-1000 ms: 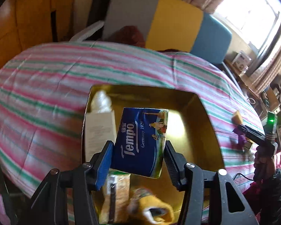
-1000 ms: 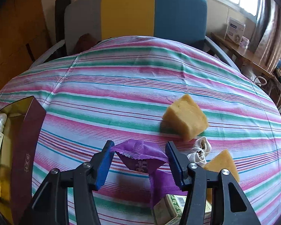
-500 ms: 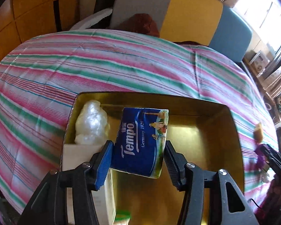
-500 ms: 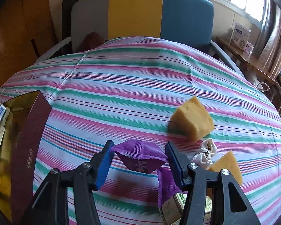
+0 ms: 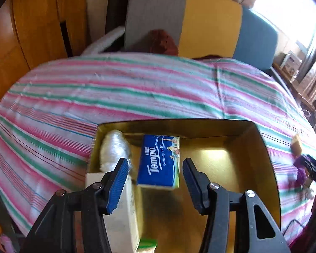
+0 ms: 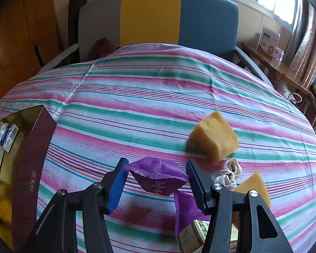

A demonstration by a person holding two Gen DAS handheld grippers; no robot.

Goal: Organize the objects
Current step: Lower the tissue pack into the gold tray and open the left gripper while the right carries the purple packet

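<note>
My left gripper (image 5: 155, 168) is open over the gold-lined box (image 5: 252, 145). The blue Tempo tissue pack (image 5: 160, 162) sits free between the fingers, inside the box, beside a white plastic-wrapped lump (image 5: 113, 149) and a white carton (image 5: 122, 208). My right gripper (image 6: 157, 179) is shut on a purple snack packet (image 6: 155, 174) just above the striped tablecloth. The box shows at the left of the right wrist view (image 6: 31, 158), with the tissue pack (image 6: 8, 137) in it.
Two yellow sponge blocks (image 6: 213, 139) (image 6: 255, 185), a white knotted cloth (image 6: 229, 172), a second purple packet (image 6: 187, 213) and a small printed box (image 6: 196, 234) lie by the right gripper. A grey, yellow and blue chair (image 6: 158, 16) stands behind the table.
My left gripper opened and let go of the tissue pack, which now rests in the box. The right gripper still holds the purple packet and has shifted slightly.
</note>
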